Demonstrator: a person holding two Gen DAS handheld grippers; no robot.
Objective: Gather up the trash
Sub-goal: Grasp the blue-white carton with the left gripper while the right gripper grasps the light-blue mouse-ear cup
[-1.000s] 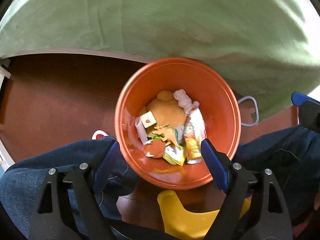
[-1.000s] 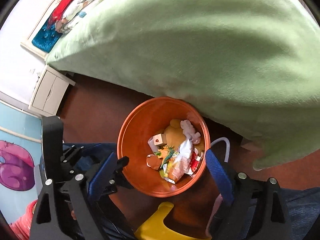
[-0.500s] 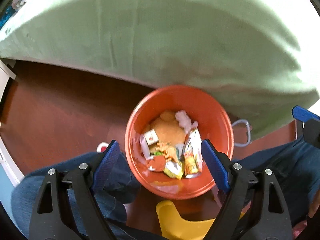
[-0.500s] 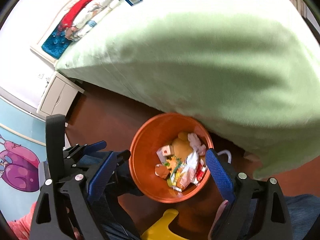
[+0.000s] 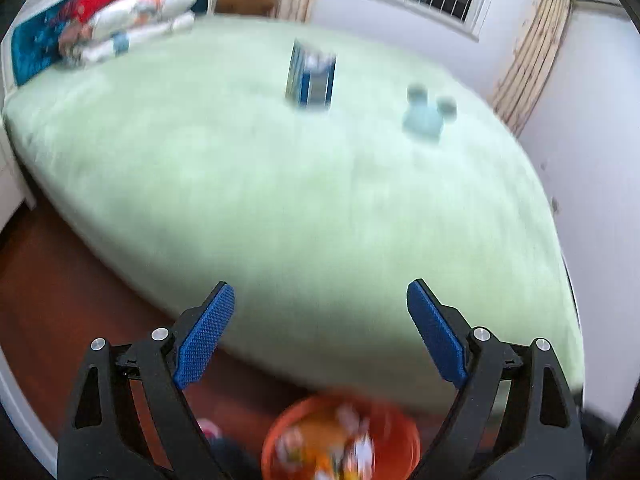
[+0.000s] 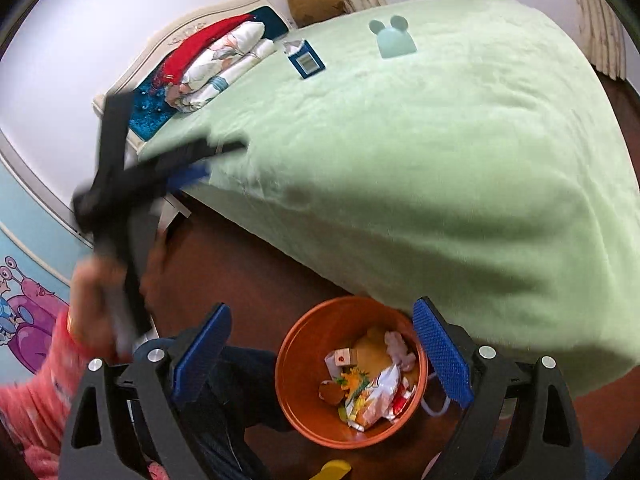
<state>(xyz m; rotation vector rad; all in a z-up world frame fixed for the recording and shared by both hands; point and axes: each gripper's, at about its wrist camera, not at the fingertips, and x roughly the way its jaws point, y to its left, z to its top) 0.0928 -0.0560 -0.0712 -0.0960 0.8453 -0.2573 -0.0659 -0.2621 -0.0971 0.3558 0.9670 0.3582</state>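
A: Starting at the left, what do you see?

B: In the right wrist view, the left claw (image 6: 192,168) is raised above the bed's near-left corner, blurred. From its own camera, the left claw (image 5: 320,320) stands wide with nothing between its blue pads, pointing over the green bed (image 5: 280,200).

A: And on the bed?

B: Folded bedding (image 6: 212,64) lies by the headboard at the left. Further right a blue and white carton (image 6: 306,60) stands on the blanket, and to its right a pale teal mouse-eared thing (image 6: 394,38). Both sit well apart from the claws.

A: Where is the trash?

B: In the orange bucket (image 6: 304,412) on the brown floor, just beside the bed's edge. Wrappers (image 6: 372,396), a small white cube and a tan soft item lie inside it.

A: The right claw?

B: The right claw (image 6: 322,344) hangs over the bucket, jaws wide, gripping nothing. Its right pad overlaps the bucket's rim in the picture.
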